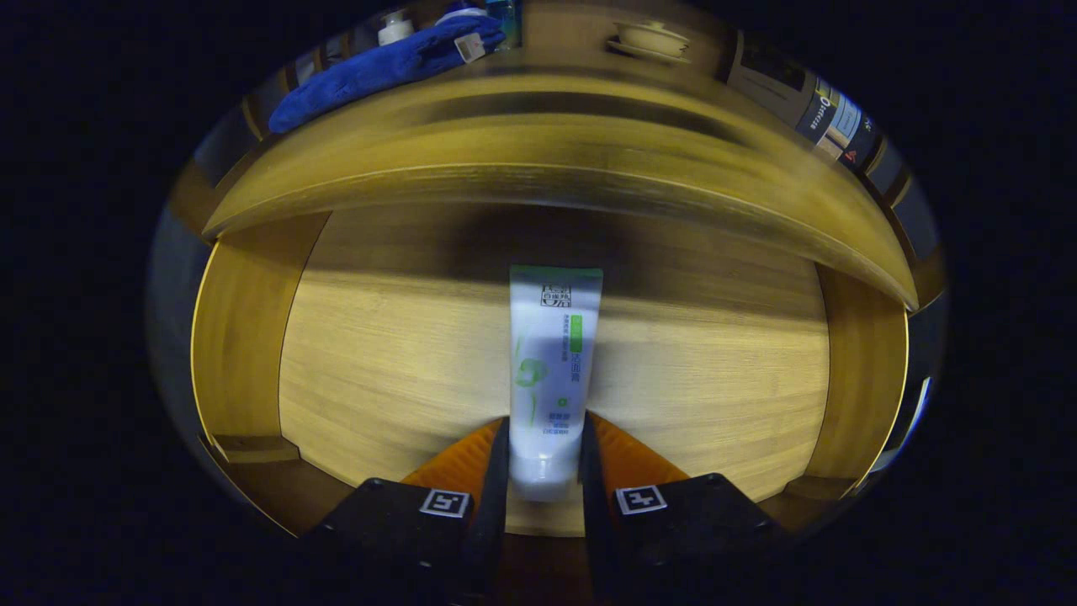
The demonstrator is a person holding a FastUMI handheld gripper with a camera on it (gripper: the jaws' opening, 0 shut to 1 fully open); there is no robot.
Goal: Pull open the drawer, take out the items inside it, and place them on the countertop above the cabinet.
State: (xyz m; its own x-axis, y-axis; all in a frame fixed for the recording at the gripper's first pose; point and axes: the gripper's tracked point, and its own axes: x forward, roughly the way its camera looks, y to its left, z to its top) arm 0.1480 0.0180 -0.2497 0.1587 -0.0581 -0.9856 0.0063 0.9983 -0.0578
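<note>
- My tool (543,450) pinches the tube (551,370): one finger presses on each side of its lower end, near the cap.
- The tube is white with a green band at its far end and green print down its front. It points straight ahead, away from me, running on beyond the fingertips.
- It sits inside the open drawer (404,353), over the pale wood floor, about midway between the two side walls. I cannot tell whether it rests on that floor or is lifted off it.
- Beyond the drawer is the cabinet's front edge, and above it the tabletop (555,50).
- On the tabletop a blue cloth (379,67) lies to the left, with a small white container (394,28) just behind it.
- Further right on the tabletop stands a pale lidded bowl (649,38).
</note>
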